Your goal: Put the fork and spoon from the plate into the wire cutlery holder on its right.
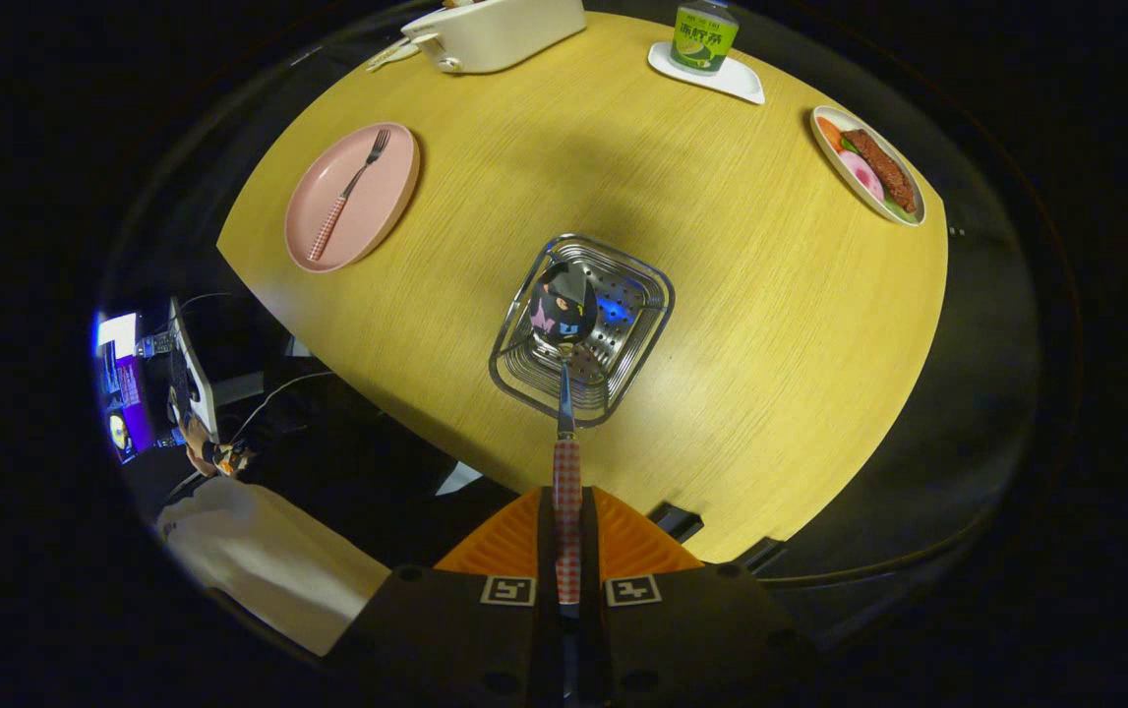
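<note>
I have the gripper (566, 536) high over the wooden table (770, 324), looking almost straight down, both fingers clamped on the checked handle of the spoon (564, 393). The spoon points ahead, its bowl above the wire cutlery holder (524, 369) just beyond the fingers. The fork (347, 197) lies on the pink plate (396, 202), well to the holder's left.

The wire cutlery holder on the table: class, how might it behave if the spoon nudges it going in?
The wire cutlery holder looks thin and open, so probably light and apt to slide on the smooth table. Its wide base suggests tipping is unlikely. The gripper is shut on the spoon.
</note>
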`<state>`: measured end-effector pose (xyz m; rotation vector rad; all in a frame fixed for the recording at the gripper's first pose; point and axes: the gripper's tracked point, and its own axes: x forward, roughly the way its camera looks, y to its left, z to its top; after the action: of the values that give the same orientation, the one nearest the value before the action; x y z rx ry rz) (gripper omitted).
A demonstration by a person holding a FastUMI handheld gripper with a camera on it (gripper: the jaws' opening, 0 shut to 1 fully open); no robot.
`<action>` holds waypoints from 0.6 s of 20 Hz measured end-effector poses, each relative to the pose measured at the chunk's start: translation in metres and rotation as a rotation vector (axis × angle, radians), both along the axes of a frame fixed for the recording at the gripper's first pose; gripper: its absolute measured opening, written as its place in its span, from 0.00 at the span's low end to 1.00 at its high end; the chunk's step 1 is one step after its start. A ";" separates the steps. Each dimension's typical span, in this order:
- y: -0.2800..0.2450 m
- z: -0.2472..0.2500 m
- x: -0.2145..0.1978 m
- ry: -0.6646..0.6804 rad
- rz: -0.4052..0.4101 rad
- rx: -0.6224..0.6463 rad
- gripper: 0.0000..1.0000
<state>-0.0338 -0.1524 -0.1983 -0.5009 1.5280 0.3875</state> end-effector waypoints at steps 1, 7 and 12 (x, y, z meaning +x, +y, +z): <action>-0.003 -0.003 0.003 0.023 -0.005 -0.017 0.11; -0.002 -0.018 0.016 0.132 -0.023 -0.088 0.11; 0.004 -0.024 0.024 0.165 -0.029 -0.105 0.14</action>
<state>-0.0096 -0.1482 -0.2223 -0.5387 1.7202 0.3345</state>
